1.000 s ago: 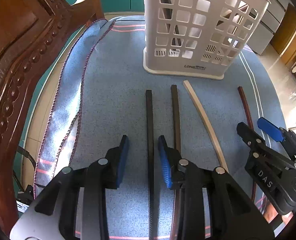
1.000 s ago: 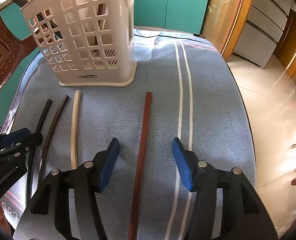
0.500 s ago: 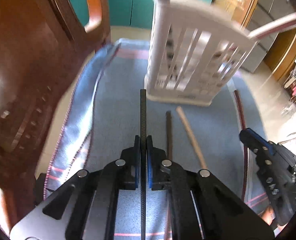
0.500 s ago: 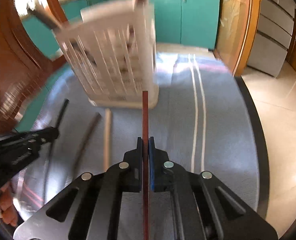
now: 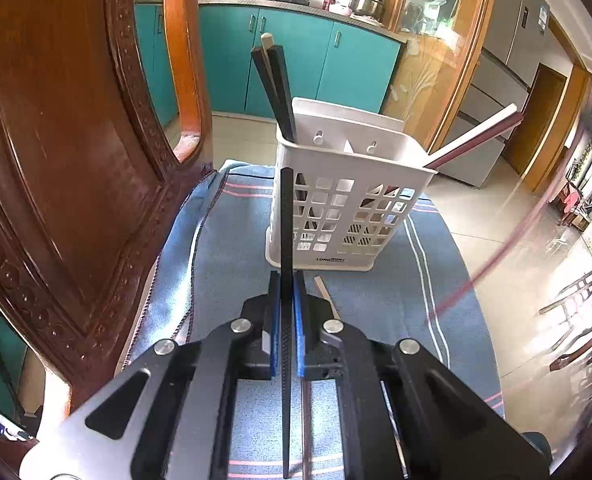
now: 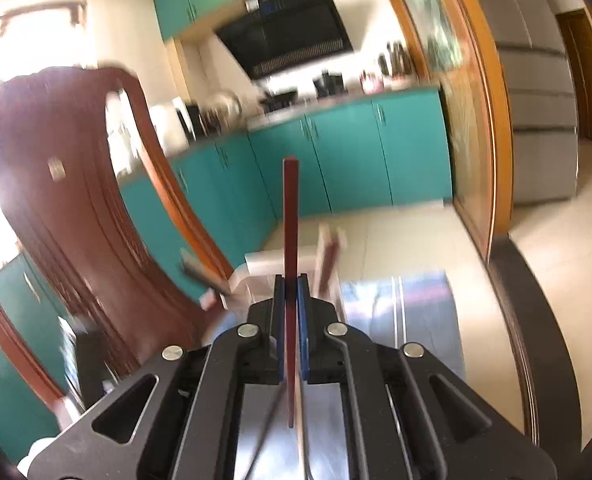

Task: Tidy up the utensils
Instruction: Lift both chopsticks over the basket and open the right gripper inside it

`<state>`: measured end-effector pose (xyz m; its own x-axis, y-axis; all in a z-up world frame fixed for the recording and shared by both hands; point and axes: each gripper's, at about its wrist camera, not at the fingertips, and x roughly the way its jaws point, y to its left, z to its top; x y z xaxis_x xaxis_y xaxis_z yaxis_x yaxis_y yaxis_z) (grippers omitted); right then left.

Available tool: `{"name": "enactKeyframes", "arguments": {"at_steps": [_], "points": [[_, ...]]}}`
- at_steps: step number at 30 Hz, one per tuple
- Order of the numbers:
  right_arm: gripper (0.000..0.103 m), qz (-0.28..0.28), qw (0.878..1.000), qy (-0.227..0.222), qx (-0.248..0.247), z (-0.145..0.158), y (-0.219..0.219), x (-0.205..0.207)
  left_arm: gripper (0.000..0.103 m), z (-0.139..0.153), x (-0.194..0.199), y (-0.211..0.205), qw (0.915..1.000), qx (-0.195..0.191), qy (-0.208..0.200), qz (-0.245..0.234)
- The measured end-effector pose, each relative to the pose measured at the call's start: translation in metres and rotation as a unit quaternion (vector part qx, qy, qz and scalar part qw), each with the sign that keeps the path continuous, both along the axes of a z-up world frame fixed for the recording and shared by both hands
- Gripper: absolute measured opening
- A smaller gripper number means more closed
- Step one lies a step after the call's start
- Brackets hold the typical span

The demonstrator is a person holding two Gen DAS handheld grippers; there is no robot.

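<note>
Chopsticks that lay flat on the blue cloth a second ago are now lifted: the left gripper has its jaws clamped on the black chopstick, low centre of frame before the white basket. The right gripper, jaws likewise closed, holds the red-brown chopstick raised toward the teal cabinets. One pale chopstick remains on the cloth.
</note>
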<state>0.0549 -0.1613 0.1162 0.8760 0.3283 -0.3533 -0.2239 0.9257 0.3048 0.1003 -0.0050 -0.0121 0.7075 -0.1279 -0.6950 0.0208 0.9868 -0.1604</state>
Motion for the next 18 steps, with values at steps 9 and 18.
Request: {"name": "enactKeyframes", "arguments": {"at_steps": [9,18], "points": [[0.007,-0.078,0.992,-0.097,0.026,0.059,0.003,0.021,0.007,-0.008,0.003,0.012,0.9998,-0.005,0.013,0.013],[0.007,-0.12,0.989,-0.068,-0.051,0.017,0.031,0.081,0.007,-0.009,0.003,0.023,0.9995,-0.009,0.012,0.029]]}}
